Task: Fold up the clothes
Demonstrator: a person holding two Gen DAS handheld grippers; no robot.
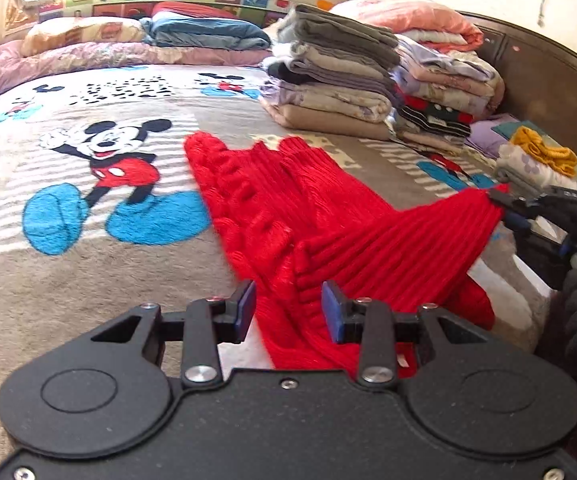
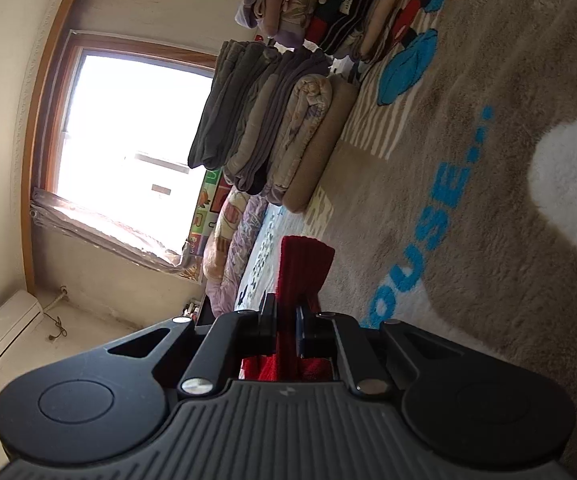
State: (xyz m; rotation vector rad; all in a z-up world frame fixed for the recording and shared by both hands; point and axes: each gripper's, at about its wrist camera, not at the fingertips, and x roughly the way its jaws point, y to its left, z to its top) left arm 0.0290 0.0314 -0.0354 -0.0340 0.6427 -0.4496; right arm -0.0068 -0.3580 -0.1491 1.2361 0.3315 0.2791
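Note:
A red ribbed knit garment (image 1: 288, 216) lies spread on the Mickey Mouse blanket (image 1: 68, 280) on the bed. My left gripper (image 1: 288, 312) is open, its blue-padded fingers either side of the garment's near edge, just above it. My right gripper (image 2: 286, 320) is shut on a corner of the red garment (image 2: 300, 268) and holds it up off the bed; it also shows at the right in the left wrist view (image 1: 500, 200), pulling the fabric taut. The right wrist view is rolled sideways.
Two tall stacks of folded clothes (image 1: 340, 80) stand at the back right of the bed, seen also in the right wrist view (image 2: 272, 120). A smaller pile with a yellow item (image 1: 540, 156) sits at the right. Pillows and quilts (image 1: 128, 44) line the far edge. A dark headboard (image 1: 548, 80) is on the right.

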